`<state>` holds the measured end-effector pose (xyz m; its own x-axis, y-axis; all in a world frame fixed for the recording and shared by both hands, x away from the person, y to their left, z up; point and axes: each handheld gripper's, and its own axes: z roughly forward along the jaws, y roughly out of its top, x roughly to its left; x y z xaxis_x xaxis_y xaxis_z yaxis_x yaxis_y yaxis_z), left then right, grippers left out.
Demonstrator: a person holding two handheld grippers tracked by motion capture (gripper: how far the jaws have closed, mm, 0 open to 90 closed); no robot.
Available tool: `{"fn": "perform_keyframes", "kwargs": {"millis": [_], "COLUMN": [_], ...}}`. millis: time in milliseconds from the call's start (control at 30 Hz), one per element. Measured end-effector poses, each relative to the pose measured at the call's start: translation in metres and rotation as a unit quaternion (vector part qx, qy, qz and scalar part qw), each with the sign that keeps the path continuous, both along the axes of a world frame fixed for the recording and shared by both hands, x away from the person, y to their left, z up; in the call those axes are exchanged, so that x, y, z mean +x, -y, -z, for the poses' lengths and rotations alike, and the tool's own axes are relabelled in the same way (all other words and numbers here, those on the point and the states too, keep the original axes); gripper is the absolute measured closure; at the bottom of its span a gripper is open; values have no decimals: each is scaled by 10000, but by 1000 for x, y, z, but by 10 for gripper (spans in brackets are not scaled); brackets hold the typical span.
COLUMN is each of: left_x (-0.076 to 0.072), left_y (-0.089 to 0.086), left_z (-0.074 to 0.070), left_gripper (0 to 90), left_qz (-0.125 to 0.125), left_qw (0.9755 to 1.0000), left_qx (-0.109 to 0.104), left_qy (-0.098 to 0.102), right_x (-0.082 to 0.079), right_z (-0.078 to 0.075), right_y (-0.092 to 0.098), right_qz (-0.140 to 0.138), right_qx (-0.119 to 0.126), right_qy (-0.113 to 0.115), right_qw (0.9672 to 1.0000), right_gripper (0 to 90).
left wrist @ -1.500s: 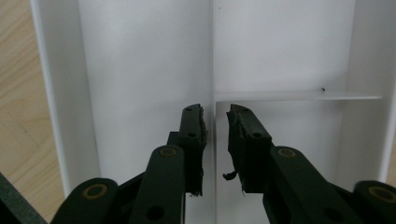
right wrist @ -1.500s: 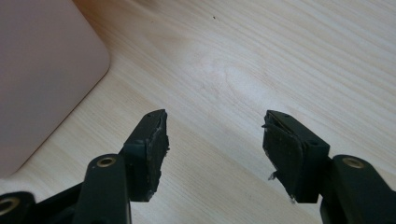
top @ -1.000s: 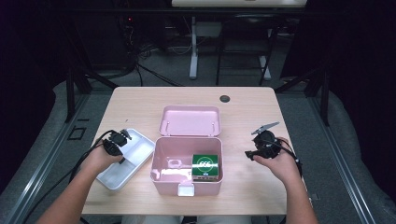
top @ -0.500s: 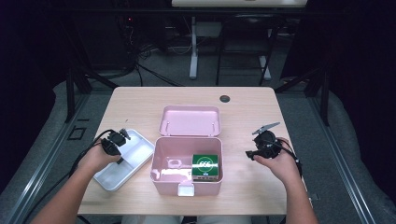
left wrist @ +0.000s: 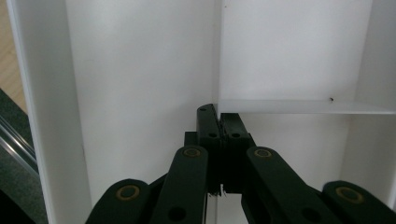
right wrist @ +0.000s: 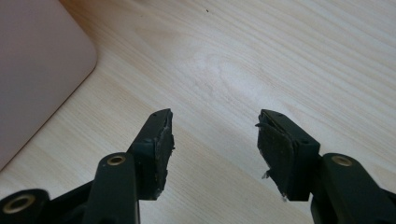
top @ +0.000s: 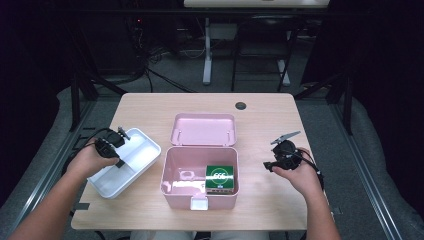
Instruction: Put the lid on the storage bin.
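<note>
A white divided tray (top: 140, 150) sits at the table's left. My left gripper (top: 119, 159) reaches down into it. In the left gripper view its jaws are pressed together on the tray's thin upright divider (left wrist: 217, 56), and the gripper (left wrist: 219, 116) is shut on it. An open pink box (top: 172, 175) stands mid-table with its lid (top: 204, 129) folded back. A green packet (top: 220, 177) lies in its right half. My right gripper (top: 270, 166) hovers right of the box. Its jaws stand apart over bare wood, and the gripper (right wrist: 215, 135) holds nothing.
A dark round grommet (top: 241, 105) marks the table's (top: 270, 125) far edge. The pink box's rounded corner (right wrist: 42, 60) lies just left of my right gripper. Dark floor, cables and stand legs surround the table.
My left hand has risen a little, and the white tray has shifted slightly up and left with it. The right hand has stayed put.
</note>
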<state>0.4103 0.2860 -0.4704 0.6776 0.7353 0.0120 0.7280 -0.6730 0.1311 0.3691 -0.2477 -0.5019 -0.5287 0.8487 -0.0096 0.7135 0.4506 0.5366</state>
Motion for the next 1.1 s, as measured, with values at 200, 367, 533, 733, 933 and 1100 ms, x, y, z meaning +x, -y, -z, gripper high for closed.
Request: {"fn": "perform_keyframes", "kwargs": {"millis": [200, 367, 533, 733, 933, 1100], "left_x": [-10, -15, -20, -24, -26, -27], "left_y": [-2, -3, -2, 2, 14, 29], "left_z": [-27, -42, -56, -72, -87, -98], "left_gripper": [890, 890, 891, 891, 890, 891], "left_qz": [654, 970, 1226, 1349, 1541, 1842], "left_qw": [9977, 9952, 9924, 9906, 9875, 9820], "left_qx": [-110, 15, 82, 224, 303, 362], "left_qy": [131, 120, 70, 79, 98, 196], "right_x": [1, 0, 1, 2, 2, 3], "right_z": [1, 2, 4, 6, 6, 7], "right_y": [0, -2, 1, 4, 4, 5], "right_qz": [-39, -51, -15, 40, 43, 64], "right_qx": [-14, 22, 95, 140, 137, 135], "right_qy": [-34, -78, -103, -127, -95, -122], "right_qw": [10000, 10000, 9999, 9998, 9999, 9998], "right_gripper": [447, 444, 440, 438, 433, 432]}}
